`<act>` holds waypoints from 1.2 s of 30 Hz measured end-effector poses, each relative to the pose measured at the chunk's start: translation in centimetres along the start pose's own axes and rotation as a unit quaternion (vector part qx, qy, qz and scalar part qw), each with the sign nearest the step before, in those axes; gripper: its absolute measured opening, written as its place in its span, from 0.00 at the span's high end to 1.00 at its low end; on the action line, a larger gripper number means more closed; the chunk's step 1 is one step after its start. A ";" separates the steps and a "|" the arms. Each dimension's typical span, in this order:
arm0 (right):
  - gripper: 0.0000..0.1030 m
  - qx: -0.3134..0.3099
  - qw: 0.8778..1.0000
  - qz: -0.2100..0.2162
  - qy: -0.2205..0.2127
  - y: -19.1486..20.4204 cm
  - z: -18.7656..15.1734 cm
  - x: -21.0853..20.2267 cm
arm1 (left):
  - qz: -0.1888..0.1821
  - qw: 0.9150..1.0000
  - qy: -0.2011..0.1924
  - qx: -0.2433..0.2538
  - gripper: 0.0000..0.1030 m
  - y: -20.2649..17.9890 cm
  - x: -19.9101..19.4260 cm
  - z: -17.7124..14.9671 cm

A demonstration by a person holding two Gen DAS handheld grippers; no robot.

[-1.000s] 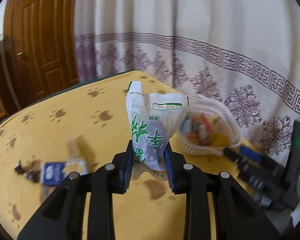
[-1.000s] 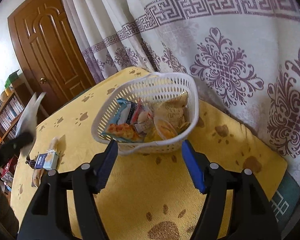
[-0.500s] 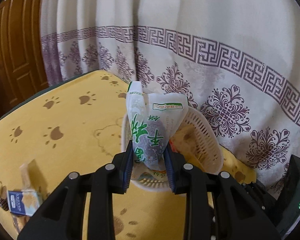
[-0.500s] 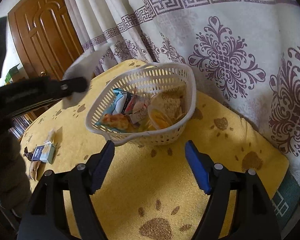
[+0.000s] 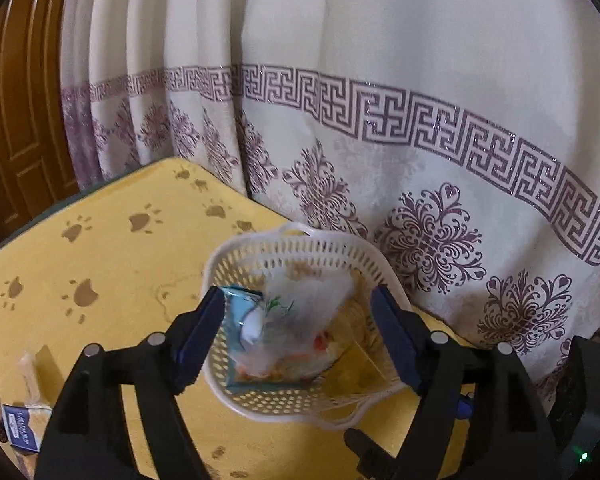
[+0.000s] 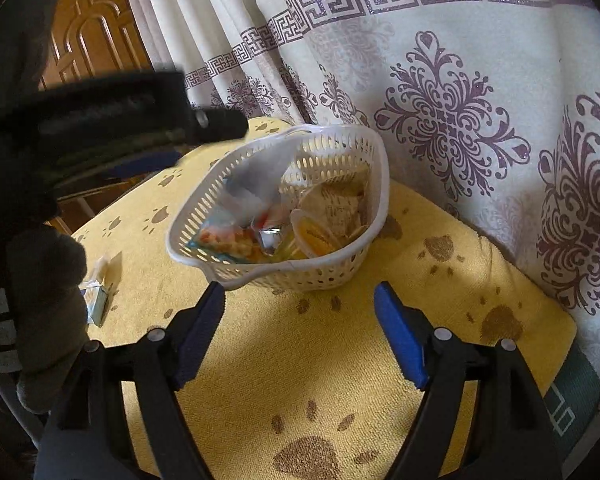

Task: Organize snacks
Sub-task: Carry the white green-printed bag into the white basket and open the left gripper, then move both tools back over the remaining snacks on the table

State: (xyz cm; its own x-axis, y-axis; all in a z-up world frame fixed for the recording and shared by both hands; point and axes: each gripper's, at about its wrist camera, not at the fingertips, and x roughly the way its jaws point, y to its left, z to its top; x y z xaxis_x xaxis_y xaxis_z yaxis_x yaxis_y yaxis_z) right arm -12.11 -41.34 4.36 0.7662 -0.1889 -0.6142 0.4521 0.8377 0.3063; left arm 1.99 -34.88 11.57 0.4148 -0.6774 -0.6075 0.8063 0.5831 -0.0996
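Curtain (image 5: 380,120) walls off my worktop (image 6: 300,360) across upper right, open yellow room lower centre | white basket (image 6: 284,268) mid-frame holds snacks, blurred white bag (image 5: 300,320) dropping in | left tongs (image 5: 300,336) opening, bag free between them | right tongs (image 6: 300,328) opening, empty | only left view's lower-left corner shows blue packet (image 5: 20,428)

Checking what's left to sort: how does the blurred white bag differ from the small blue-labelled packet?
The blurred white bag sits inside the white perforated plastic basket; the small blue-labelled packet lies outside it on the yellow paw-print cloth. The bag looks larger than the packet. Both are free of the hand-held grippers.
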 end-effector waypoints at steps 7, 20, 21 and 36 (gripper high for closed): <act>0.24 0.000 1.000 -0.002 0.000 0.2 0.1 -0.1 | 0.023 0.999 -0.008 -0.023 0.08 1.6 -1.2 0.0; 0.24 -0.010 1.000 -0.009 -0.001 1.2 0.1 -0.9 | 0.057 0.998 -0.008 -0.023 0.05 2.8 -3.1 -1.7; 0.24 -0.011 1.000 -0.009 -0.001 1.3 0.1 -0.9 | 0.059 0.998 -0.009 -0.023 0.05 2.9 -3.3 -1.9; 0.24 -0.037 0.999 -0.001 0.019 3.8 -0.4 -0.2 | 0.129 0.992 -0.003 -0.012 0.05 4.7 -6.0 -5.7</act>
State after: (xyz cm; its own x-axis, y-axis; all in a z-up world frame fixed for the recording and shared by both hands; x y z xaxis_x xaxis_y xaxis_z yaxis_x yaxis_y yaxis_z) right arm -10.75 -37.91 5.33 0.7475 -0.1720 -0.6416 0.4167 0.8736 0.2513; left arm 0.87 -25.54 10.26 0.6094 -0.5069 -0.6097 0.6623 0.7482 0.0399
